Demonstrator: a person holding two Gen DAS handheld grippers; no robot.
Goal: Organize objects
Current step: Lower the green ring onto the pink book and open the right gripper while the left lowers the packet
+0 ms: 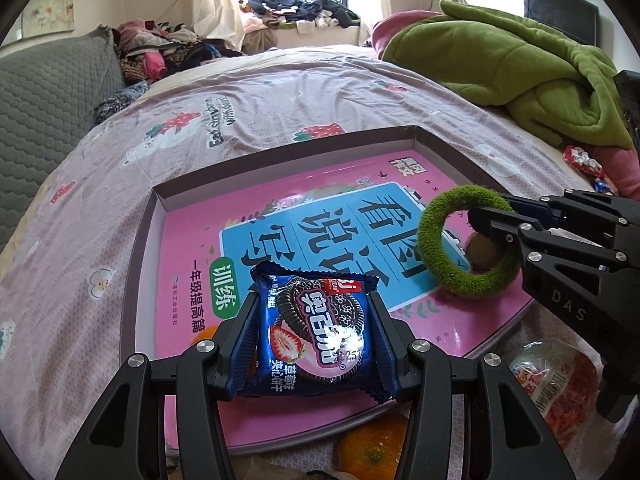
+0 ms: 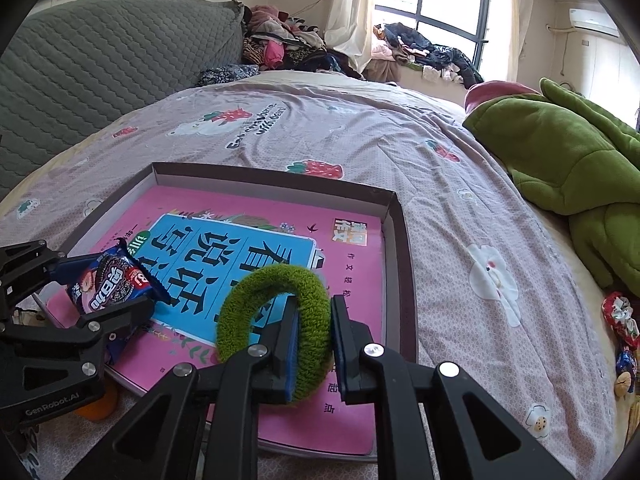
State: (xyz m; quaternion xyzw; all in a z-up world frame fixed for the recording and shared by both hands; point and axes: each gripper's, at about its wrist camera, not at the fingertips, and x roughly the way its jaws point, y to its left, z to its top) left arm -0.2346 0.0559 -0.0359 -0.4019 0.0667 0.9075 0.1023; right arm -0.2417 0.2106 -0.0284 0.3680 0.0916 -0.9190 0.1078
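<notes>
A shallow box lid (image 1: 141, 248) lies on the bed with a pink book (image 1: 188, 264) inside it. My left gripper (image 1: 314, 312) is shut on a blue Oreo packet (image 1: 316, 332) and holds it above the near part of the book. My right gripper (image 2: 312, 320) is shut on a fuzzy green ring (image 2: 256, 304), held above the book's right part; the ring also shows in the left wrist view (image 1: 436, 256). The Oreo packet shows at the left of the right wrist view (image 2: 108, 284). The box wall (image 2: 394, 240) is just right of the ring.
An orange (image 1: 372, 448) and a bag of red snack (image 1: 560, 396) lie near the box's front edge. Wrapped candies (image 2: 620, 320) lie on the bedsheet at the right. A green blanket (image 2: 568, 160) is heaped at the right. A grey headboard cushion (image 2: 100, 60) stands at the left.
</notes>
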